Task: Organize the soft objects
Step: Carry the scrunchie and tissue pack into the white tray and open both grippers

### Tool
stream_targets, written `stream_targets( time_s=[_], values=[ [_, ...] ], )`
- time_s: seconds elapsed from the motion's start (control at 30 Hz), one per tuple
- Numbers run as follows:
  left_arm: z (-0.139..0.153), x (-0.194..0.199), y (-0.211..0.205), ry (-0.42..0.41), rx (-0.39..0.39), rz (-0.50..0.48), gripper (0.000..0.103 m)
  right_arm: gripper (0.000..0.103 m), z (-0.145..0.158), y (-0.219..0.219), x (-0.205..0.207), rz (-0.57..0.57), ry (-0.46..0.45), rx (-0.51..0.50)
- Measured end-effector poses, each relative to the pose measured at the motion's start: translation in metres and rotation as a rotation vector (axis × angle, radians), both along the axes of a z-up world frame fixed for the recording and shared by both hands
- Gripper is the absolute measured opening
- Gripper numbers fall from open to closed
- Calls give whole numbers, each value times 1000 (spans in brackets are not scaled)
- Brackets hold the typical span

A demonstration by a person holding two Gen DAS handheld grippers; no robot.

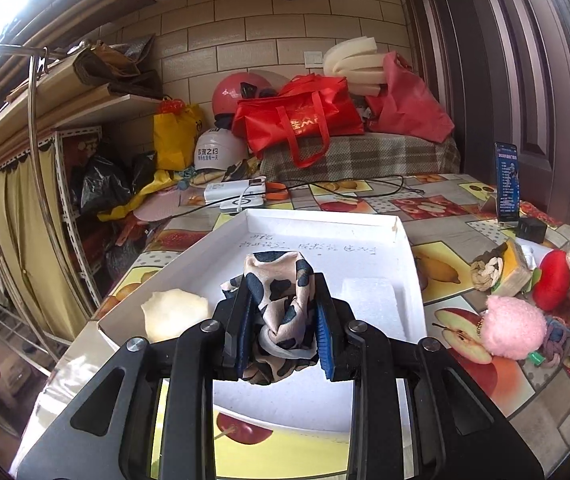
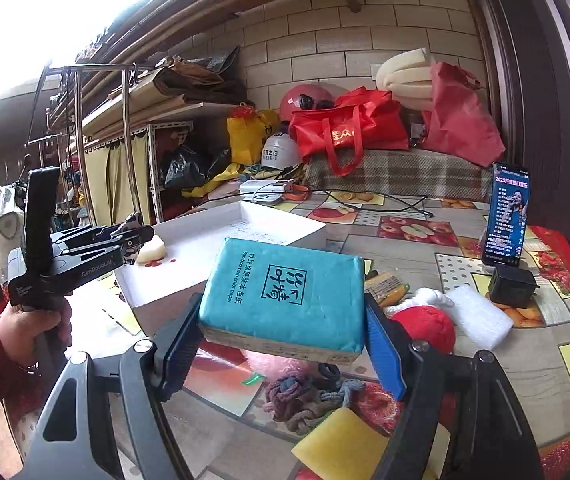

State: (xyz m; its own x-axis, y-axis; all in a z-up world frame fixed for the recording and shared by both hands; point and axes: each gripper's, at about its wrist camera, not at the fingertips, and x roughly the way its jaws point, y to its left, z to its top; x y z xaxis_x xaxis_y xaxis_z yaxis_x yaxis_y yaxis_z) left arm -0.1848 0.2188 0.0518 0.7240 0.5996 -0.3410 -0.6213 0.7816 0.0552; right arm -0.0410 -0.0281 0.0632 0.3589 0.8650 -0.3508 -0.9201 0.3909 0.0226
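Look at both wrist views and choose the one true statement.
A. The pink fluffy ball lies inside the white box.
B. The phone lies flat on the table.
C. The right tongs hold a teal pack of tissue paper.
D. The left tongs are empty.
C: the right tongs clamp the teal pack between their pads, while the left tongs grip a spotted cloth.

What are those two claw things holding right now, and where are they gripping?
Left gripper pinches a spotted cloth around its bunched middle. Right gripper clamps a teal tissue pack by its two side edges.
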Motion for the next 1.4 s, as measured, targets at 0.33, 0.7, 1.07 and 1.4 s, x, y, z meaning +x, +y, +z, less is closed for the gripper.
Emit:
stream_targets(
  time_s=[0.33,0.7,1.07,1.4],
  values=[
    [-2,-3,41,-7,-25,80,26,75,-8,56,-19,79,-18,-52],
    [-5,11,72,13,-80,136,26,75,-11,135,-34,99,-13,-87],
    [-5,21,96,21,-101,191,27,75,-14,190,-5,1,68,-126],
    [-8,34,103,80,-108,211,55,82,-19,197,7,-49,132,-175]
  ],
)
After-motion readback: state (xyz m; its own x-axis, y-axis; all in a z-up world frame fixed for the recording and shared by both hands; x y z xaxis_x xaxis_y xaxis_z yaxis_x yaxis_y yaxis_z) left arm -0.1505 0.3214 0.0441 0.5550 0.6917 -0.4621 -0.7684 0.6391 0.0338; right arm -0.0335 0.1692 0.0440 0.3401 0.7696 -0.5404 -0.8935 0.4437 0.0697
